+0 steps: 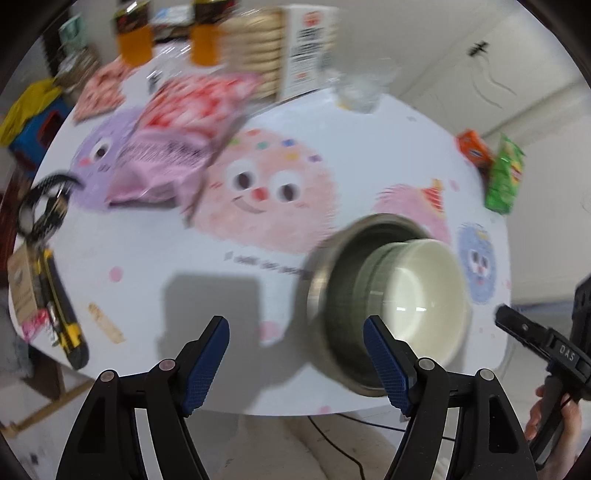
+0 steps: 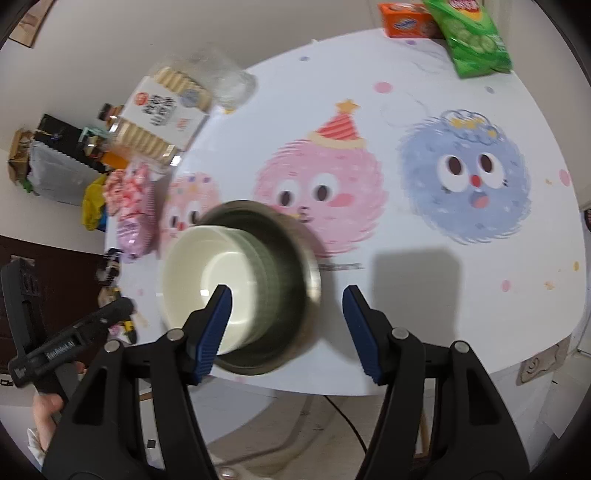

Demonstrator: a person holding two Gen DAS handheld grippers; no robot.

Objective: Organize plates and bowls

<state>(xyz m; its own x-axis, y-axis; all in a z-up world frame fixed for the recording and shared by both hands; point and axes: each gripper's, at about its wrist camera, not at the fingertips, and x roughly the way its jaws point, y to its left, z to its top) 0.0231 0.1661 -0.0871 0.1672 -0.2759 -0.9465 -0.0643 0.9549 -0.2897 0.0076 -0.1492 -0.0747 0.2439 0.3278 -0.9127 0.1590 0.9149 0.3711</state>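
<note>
Both my left gripper (image 1: pixel 295 363) and right gripper (image 2: pixel 287 334) hang released above the white ceramic bowl (image 2: pixel 210 280) nested in the round steel bowl (image 2: pixel 295 254).

A white bowl (image 2: pixel 207 273) is sitting in a grey metal bowl (image 2: pixel 291 258) on the white desk (image 2: pixel 406 314), which is showing pink, purple and blue fuzzy cartoon faces. Far right, a green bag (image 2: pixel 472 40) is lying beside an orange box (image 2: pixel 406 20).

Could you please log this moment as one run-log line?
left hand-held gripper: open, empty | right hand-held gripper: open, empty | white bowl: nested in metal bowl | table: near edge
</note>
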